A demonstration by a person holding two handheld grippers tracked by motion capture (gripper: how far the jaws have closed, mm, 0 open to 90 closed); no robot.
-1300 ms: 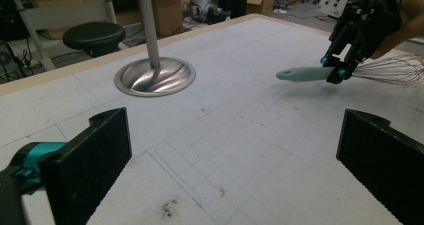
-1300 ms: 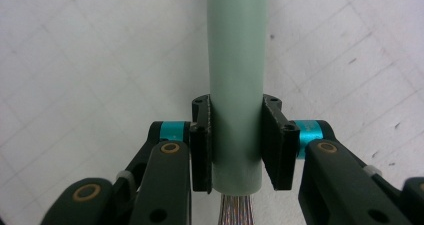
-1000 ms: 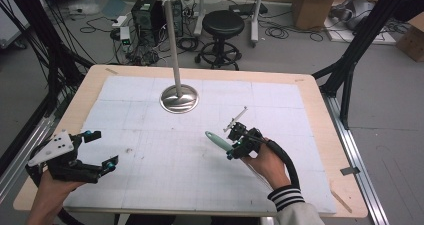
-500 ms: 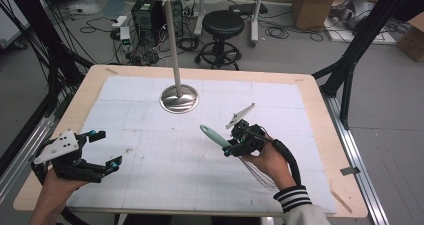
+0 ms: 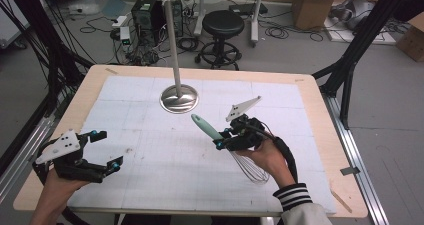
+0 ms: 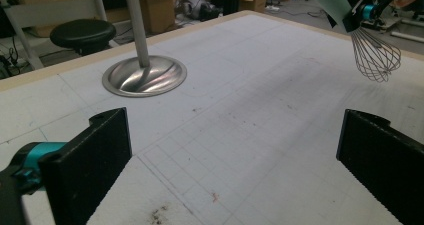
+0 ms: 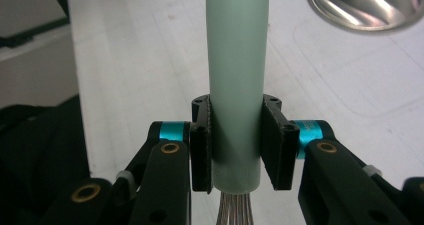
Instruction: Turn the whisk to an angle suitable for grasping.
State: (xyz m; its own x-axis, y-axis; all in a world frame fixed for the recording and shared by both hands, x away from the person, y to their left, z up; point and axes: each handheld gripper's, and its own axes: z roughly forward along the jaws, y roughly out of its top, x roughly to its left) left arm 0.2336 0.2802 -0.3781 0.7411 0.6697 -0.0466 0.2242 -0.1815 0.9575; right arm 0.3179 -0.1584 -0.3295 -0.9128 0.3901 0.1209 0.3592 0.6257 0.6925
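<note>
Right gripper [image 5: 226,139] holds whisk [image 5: 206,127] tilted, aloft

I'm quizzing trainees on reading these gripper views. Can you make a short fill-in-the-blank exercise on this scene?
1. The right gripper is shut on the pale green ____ of the whisk.
2. The left gripper has its jaws ____.
3. The metal stand has a ____ base.

Missing words: handle; open; round
</note>
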